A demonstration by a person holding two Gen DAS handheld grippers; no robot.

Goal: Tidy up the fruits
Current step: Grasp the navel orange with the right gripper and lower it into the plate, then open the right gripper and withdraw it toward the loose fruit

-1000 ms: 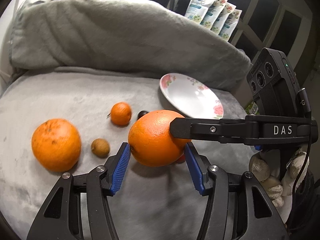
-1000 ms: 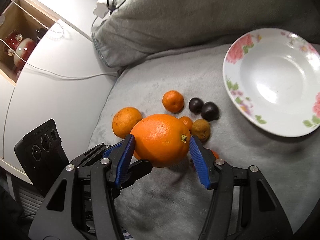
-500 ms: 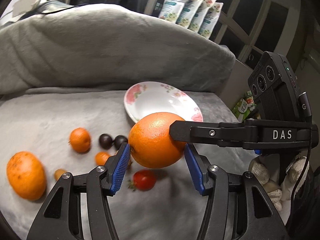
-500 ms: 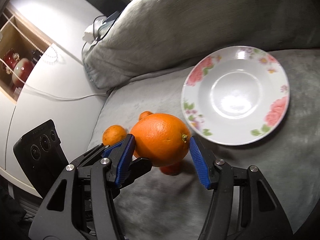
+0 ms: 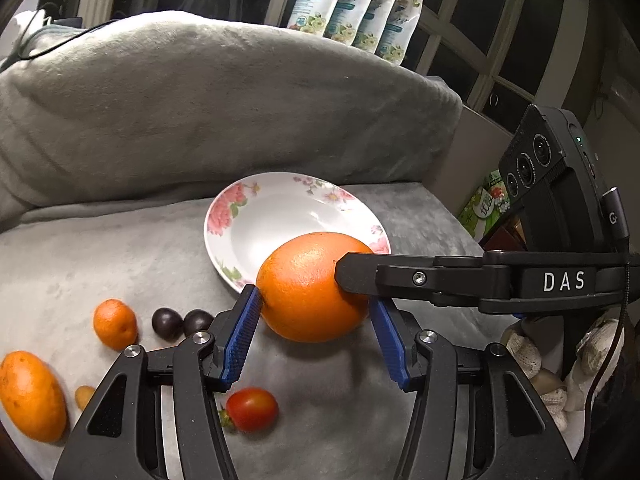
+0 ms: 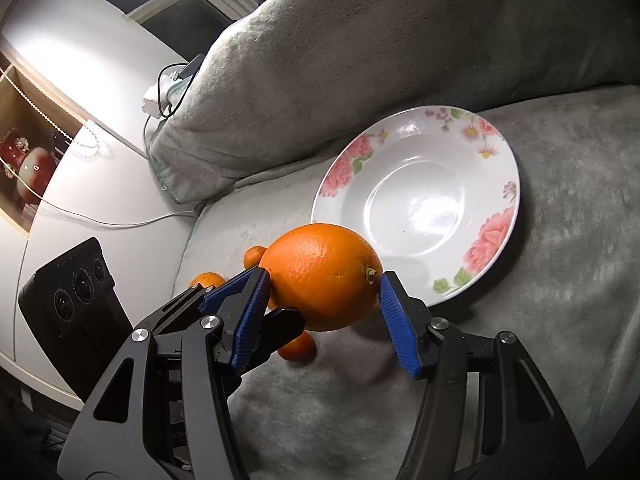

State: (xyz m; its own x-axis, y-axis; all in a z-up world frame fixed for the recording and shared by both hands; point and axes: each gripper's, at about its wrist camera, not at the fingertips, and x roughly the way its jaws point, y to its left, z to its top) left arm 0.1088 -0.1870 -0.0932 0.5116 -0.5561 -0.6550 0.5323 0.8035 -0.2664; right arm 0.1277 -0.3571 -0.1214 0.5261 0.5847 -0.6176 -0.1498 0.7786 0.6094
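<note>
A large orange (image 5: 308, 286) hangs above the grey blanket, pinched from both sides. My left gripper (image 5: 314, 322) is shut on it, and my right gripper (image 6: 322, 298) is shut on the same orange (image 6: 320, 276) from a crossing direction. Its finger crosses the left wrist view. The orange hovers at the near rim of a white floral plate (image 5: 248, 236), which also shows in the right wrist view (image 6: 496, 232) and holds nothing. On the blanket lie a second big orange (image 5: 30, 396), a mandarin (image 5: 115, 324), two dark plums (image 5: 182, 322) and a cherry tomato (image 5: 252, 408).
A thick grey cushion (image 5: 200, 120) rises behind the plate. Pouches (image 5: 356, 12) stand on the window sill beyond it. A small brown fruit (image 5: 85, 396) lies by the left orange. A white counter with cables (image 6: 100, 184) borders the blanket's left in the right wrist view.
Both grippers have carried the large orange up and toward the plate. The loose fruits have dropped back to the lower left, and the plate now sits right behind the orange.
</note>
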